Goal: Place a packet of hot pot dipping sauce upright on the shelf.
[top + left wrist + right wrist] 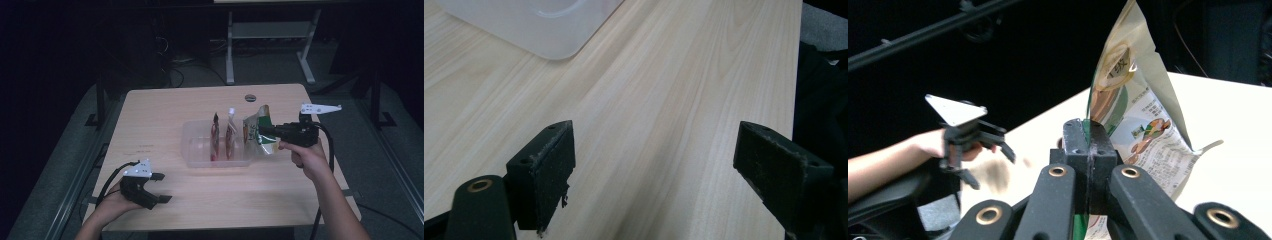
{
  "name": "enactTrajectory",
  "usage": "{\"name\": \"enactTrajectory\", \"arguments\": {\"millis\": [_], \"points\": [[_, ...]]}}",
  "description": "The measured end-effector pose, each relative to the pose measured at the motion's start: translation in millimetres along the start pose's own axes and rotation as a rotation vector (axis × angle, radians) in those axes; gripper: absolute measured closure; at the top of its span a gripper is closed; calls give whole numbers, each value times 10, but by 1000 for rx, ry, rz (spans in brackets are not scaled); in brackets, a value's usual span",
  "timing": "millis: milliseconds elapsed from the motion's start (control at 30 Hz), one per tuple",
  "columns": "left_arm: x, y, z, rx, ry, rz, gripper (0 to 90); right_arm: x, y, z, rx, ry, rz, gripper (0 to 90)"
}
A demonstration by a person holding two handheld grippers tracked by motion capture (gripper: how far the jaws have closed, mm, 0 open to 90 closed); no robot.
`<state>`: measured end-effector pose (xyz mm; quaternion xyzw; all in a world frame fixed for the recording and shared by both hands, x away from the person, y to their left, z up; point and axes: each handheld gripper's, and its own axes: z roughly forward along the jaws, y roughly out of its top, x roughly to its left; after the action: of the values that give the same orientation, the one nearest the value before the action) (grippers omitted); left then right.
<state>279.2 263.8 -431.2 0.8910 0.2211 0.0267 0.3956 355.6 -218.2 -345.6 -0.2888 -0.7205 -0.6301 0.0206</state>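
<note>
Right gripper (264, 131): jaws clamped on pouch (257, 134), held right of centre in the high view, just beside bin (197, 150). Left gripper (161, 187): jaws apart, empty, lower left over table (165, 110). Bin: clear, centre of frame, with two packets standing inside, first packet (215, 136) and second packet (230, 134). Progress, as judged: two items binned; pouch lifted, not yet placed; lowering and release remain.

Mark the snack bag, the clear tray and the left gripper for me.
snack bag (1143, 125): right gripper view, on its printed face.
clear tray (192, 150): high view, on its bare left part.
left gripper (161, 187): high view, midway between its open fingertips.
</note>
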Motion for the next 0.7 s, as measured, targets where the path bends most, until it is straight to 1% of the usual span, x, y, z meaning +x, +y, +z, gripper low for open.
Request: {"name": "enactTrajectory", "arguments": {"millis": [167,233,267,367,467,500,567,700], "points": [[14,-15,11,6,2,-5,166,-131,-29,79,28,-38,26,900],[14,-20,19,7,0,-12,166,-152,-39,95,32,-41,30,900],[16,-21,21,7,-1,-11,166,-183,-52,114,24,-32,43,900],[24,-29,21,8,-2,-15,166,-209,-65,146,45,-55,45,900],[25,-38,24,10,-1,-13,166,-212,-83,155,47,-47,55,899],[22,-41,24,12,0,-13,165,-209,-94,167,63,-74,48,898],[18,-44,21,12,0,-10,165,-221,-104,192,75,-94,49,895],[20,-44,25,14,-2,-8,165,-250,-106,219,54,-92,57,886]]}}
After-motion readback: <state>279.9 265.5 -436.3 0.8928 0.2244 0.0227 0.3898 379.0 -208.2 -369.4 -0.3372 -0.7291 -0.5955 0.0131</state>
